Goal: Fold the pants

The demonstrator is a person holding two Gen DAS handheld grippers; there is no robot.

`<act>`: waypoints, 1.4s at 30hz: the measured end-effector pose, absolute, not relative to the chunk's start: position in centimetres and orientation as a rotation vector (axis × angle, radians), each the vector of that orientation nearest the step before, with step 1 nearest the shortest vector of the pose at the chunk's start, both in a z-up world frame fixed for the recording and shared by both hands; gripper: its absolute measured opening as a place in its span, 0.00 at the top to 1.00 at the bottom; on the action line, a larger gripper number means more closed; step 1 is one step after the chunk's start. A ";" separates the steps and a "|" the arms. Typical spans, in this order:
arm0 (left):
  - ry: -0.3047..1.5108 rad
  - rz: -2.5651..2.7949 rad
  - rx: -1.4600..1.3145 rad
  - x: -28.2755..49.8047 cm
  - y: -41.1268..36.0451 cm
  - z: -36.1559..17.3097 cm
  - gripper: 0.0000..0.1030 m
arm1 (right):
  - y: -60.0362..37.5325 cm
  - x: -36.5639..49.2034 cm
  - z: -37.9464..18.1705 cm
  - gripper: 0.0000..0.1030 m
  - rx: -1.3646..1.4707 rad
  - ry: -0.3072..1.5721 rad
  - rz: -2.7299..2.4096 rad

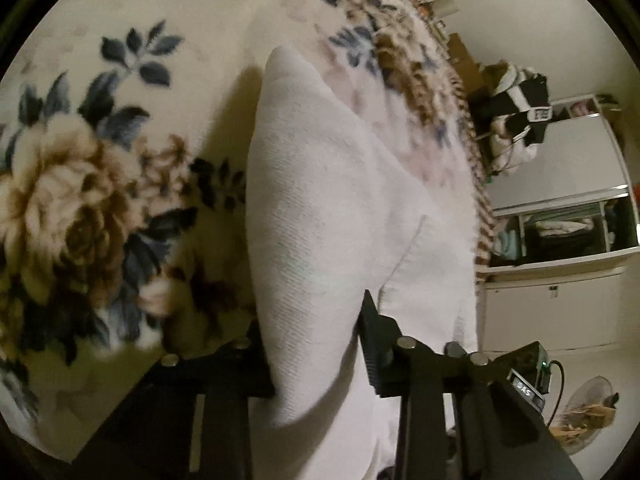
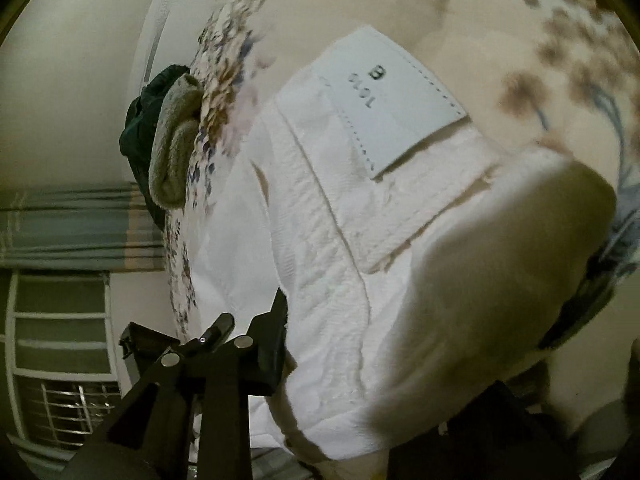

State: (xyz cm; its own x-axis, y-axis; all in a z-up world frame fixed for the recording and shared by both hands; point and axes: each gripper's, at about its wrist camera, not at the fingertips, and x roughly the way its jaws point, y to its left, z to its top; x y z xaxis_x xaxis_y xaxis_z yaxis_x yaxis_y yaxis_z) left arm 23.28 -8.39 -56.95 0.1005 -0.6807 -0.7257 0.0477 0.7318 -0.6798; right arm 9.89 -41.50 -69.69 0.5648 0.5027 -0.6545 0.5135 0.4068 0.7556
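White pants (image 1: 320, 208) lie on a floral blanket (image 1: 80, 184) over a bed. In the left wrist view a leg of the pants runs from between the fingers toward the far end of the bed. My left gripper (image 1: 316, 356) is shut on the pants fabric, which bulges between its black fingers (image 1: 374, 344). In the right wrist view the waistband end of the pants (image 2: 360, 240) shows, with a white patch label (image 2: 392, 112). My right gripper (image 2: 360, 360) is shut on the pants; its right finger is hidden under a fold of cloth.
The blanket (image 2: 520, 20) fills the bed top. A pile of dark and white clothes (image 1: 516, 120) sits beyond the bed, by white cabinets (image 1: 560, 280). A grey and dark green bundle (image 2: 168, 148) hangs at the bed edge near a window (image 2: 60, 340).
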 end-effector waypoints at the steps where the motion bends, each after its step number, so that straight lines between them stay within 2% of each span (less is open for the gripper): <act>1: 1.376 -0.591 -0.571 23.0 -8.2 -56.4 0.74 | -41.3 10.0 -69.1 0.72 1.208 1.041 -0.010; 12: 1.325 -0.632 -0.623 21.3 -6.5 -47.7 0.76 | -40.4 7.9 -60.4 0.74 1.187 1.042 0.030; 22: 1.227 -0.679 -0.642 26.8 -3.0 -37.1 0.76 | -36.7 13.0 -47.9 0.74 1.115 0.959 0.085; 28: 1.131 -0.682 -0.638 33.6 -1.2 -31.3 0.76 | -34.4 20.0 -41.6 0.74 1.095 0.875 0.120; 32: 1.087 -0.679 -0.637 39.8 -1.2 -29.3 0.76 | -33.7 27.2 -38.8 0.74 1.064 0.821 0.148; 37: 1.046 -0.657 -0.625 49.2 -1.4 -29.3 0.76 | -33.3 37.5 -38.2 0.74 1.042 0.779 0.185; 42: 1.029 -0.618 -0.612 59.5 -1.6 -32.2 0.76 | -33.2 49.5 -41.2 0.74 1.032 0.771 0.220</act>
State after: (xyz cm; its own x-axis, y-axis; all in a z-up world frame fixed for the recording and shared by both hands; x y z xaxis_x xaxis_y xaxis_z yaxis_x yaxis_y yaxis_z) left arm 59.48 -1.56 -32.20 0.3823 -0.7172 -0.5827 0.1773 0.6758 -0.7155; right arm 49.48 -33.25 -41.24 0.7216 0.5072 -0.4713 0.1819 0.5179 0.8359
